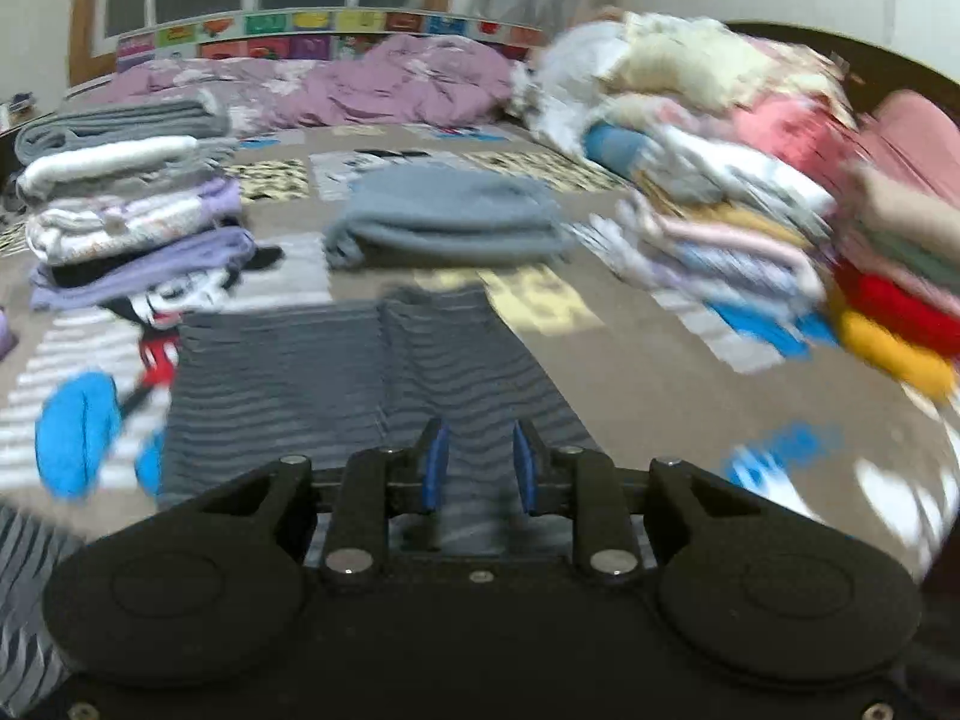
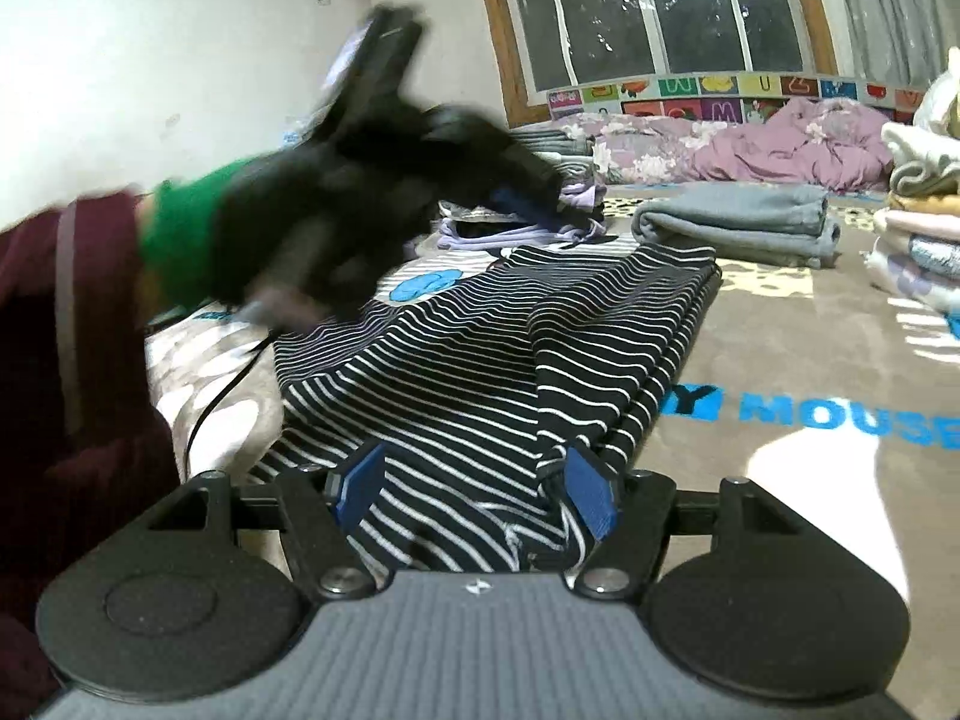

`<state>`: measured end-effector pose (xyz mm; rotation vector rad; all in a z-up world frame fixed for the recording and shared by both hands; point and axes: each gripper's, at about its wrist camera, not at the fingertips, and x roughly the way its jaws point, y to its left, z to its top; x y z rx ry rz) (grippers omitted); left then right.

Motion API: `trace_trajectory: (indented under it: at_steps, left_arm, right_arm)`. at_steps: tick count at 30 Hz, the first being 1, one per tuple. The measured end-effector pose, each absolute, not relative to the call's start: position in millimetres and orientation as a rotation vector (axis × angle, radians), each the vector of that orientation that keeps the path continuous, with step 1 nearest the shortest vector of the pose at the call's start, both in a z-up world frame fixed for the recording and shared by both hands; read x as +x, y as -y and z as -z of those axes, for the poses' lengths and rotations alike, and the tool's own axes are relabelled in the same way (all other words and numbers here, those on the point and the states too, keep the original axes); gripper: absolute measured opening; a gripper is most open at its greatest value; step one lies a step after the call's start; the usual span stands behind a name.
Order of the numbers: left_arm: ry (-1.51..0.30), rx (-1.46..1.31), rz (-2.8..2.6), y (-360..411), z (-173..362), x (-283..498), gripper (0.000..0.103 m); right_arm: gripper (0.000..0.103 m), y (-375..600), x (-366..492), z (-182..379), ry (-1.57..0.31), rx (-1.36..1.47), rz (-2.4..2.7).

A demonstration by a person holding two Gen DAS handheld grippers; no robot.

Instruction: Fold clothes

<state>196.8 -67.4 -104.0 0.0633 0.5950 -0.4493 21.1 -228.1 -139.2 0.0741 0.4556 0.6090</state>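
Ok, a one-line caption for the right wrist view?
Open right gripper over a black-and-white striped garment spread on the bed, the blurred left gripper moving above it.

Black, white-striped garment (image 2: 480, 360)

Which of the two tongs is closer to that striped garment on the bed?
Right. The right tongs sit open astride the striped garment at its near edge. The left tongs, also open, hover above it, blurred mid-motion in the right wrist view.

Home bedroom; cartoon-print bed cover (image 1: 630, 420), rumpled purple duvet (image 1: 384, 84), stacked clothes (image 1: 132, 204) (folded), night window (image 2: 654, 6)
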Motion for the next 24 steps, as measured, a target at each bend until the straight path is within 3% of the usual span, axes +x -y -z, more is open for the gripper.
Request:
trace_trajectory:
  at_steps: [11, 13, 15, 17, 20, 24]
  left_arm:
    - [-0.622, 0.130, 0.529, 97.7, 141.4, 167.1, 0.021]
    - [-0.616, 0.060, 0.513, 81.2, 136.5, 165.3, 0.028]
    - [-0.610, -0.009, 0.497, 64.7, 131.5, 163.6, 0.047]
    - [-0.603, -0.079, 0.480, 48.2, 126.5, 161.8, 0.049]
    - [-0.587, -0.184, 0.444, 21.5, 119.1, 156.1, 0.060]
    - [-0.559, -0.298, 0.371, -22.1, 111.4, 147.0, 0.064]
  right_arm:
    - [0.067, 219.8, 0.8, 141.0, -0.519, 0.034, -0.571]
    - [0.067, 218.8, -3.3, 141.0, -0.525, 0.020, -0.568]
    - [0.067, 218.5, -8.4, 140.3, -0.527, 0.007, -0.564]
    - [0.067, 218.7, -12.4, 137.9, -0.518, 0.003, -0.561]
    - [0.067, 223.6, -14.5, 134.1, -0.501, 0.044, -0.563]
    - [0.067, 227.5, -13.3, 128.7, -0.475, 0.136, -0.574]
